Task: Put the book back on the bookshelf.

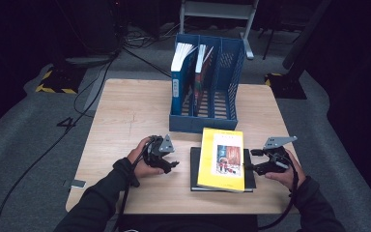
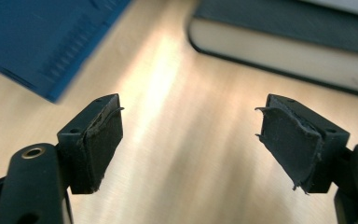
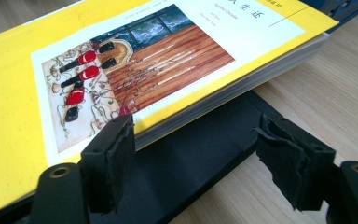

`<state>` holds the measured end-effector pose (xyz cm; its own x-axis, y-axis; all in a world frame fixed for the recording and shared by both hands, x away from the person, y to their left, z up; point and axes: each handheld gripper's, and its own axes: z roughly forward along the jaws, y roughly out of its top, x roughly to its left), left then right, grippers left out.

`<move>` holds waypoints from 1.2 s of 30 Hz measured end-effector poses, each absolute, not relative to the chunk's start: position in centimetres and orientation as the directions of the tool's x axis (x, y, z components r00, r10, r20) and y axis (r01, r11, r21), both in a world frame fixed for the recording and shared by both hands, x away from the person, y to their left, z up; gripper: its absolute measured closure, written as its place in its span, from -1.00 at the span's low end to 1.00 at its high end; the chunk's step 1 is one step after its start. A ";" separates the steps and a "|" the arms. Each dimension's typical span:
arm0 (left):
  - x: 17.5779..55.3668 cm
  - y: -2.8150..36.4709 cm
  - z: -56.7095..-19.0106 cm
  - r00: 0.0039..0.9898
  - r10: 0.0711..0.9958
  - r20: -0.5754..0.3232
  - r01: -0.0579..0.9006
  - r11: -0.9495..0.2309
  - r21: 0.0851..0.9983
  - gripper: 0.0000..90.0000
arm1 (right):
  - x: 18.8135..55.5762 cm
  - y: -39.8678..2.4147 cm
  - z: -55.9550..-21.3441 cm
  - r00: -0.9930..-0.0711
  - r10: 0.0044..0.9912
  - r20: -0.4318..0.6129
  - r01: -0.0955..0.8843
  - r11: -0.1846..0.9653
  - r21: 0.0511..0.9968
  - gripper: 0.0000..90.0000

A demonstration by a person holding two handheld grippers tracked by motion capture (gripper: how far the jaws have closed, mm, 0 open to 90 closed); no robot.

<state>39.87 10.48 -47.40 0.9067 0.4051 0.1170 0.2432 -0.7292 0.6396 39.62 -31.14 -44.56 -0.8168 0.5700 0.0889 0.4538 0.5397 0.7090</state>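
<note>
Yellow book (image 1: 221, 159): laid on black book (image 1: 193, 169), long axis twelve to six.
Right gripper (image 1: 253, 160): at book's three o'clock, nearer, jaws apart, nothing clamped.
Left gripper (image 1: 172, 159): at nine o'clock, jaws apart.

Yellow book (image 3: 23, 79) cover, right gripper view: small grey "Agatha Christie" under large Chinese characters, two readable as "生还", on the white panel near the book's far end. Tiny vertical print along the cover's left edge, too small to read. Blue book (image 1: 177, 84) in the file rack (image 1: 234, 72): pale spine label, illegible.
</note>
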 end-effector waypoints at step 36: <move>41.8 11.5 -50.0 0.905 0.423 -0.038 0.338 -0.664 0.667 -0.64 | 39.6 -27.8 -43.7 -0.854 0.475 0.210 0.498 0.631 0.595 -0.50</move>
